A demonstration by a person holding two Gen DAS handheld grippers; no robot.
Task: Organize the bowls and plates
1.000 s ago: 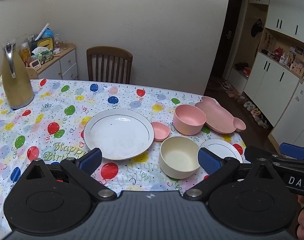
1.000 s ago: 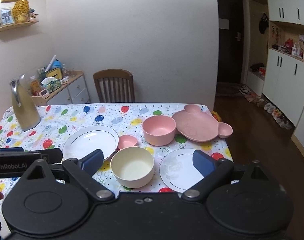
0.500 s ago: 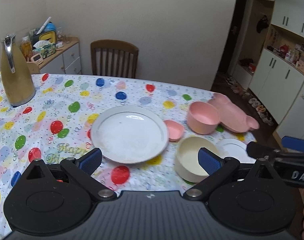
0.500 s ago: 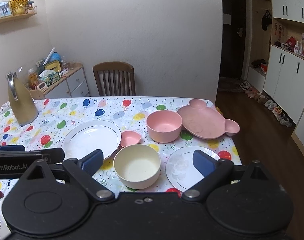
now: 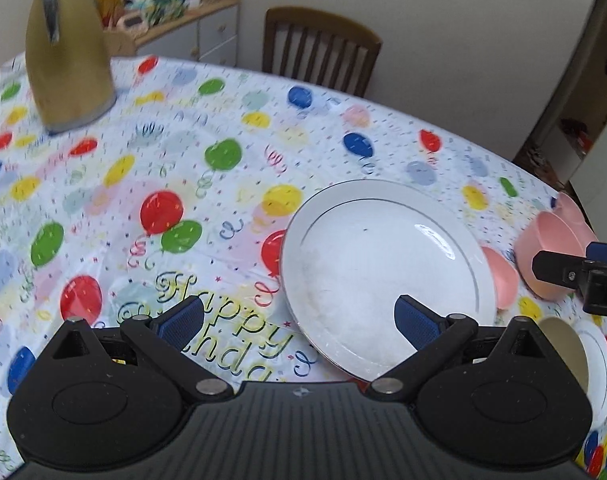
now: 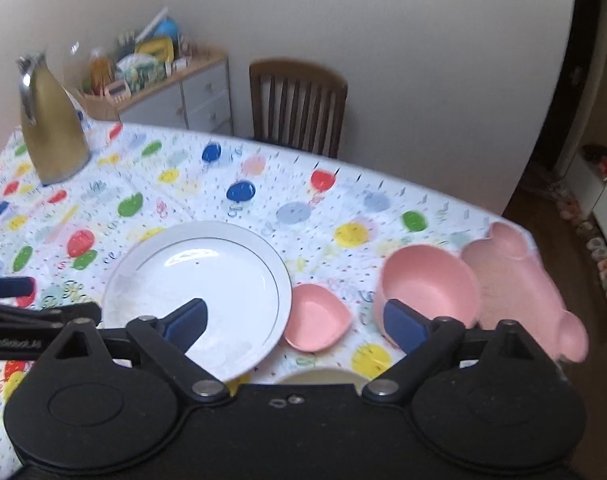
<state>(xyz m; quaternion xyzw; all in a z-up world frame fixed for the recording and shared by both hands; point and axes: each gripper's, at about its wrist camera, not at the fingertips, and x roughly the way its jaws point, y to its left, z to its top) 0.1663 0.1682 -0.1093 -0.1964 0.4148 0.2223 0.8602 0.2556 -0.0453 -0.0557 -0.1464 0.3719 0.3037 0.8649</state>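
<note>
While both grippers hover with fingers spread wide and empty, the left gripper [image 5: 297,318] spans the large white plate's [image 5: 383,264] near rim; the right gripper [image 6: 295,320], its fingers just narrowed slightly, frames the small pink dish [image 6: 317,322] on the worktop [image 6: 207,192].

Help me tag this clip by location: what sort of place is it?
Probably a home dining room: a table under a balloon birthday tablecloth, a wooden chair at the wall, and a cluttered drawer cabinet.

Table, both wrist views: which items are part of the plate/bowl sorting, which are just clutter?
Job:
large white plate
small pink dish
pink bowl
pink bear-shaped plate
cream bowl
small white plate

Lying about:
gold jug
wooden chair
cluttered cabinet
</note>
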